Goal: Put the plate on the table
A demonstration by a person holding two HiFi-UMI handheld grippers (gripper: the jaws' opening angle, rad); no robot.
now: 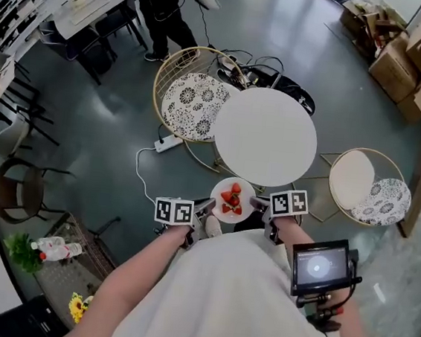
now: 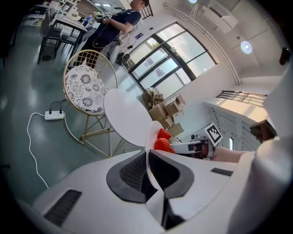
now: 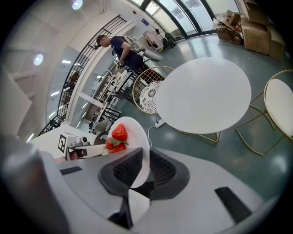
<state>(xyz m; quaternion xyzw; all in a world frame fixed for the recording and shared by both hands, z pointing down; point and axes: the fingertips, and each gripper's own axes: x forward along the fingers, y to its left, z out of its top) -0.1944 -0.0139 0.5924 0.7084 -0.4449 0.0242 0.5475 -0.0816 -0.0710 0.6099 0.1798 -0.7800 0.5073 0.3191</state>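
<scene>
- Left claw and right claw, in the head view, hold opposite rims of a small round white plate of red strawberries. The plate is in the air at the near edge of the round white desk.
- Left gripper view: jaws clamped on the plate's rim, with the desk beyond.
- Right gripper view: jaws clamped on the other rim, and the plate is clear of the desk.
</scene>
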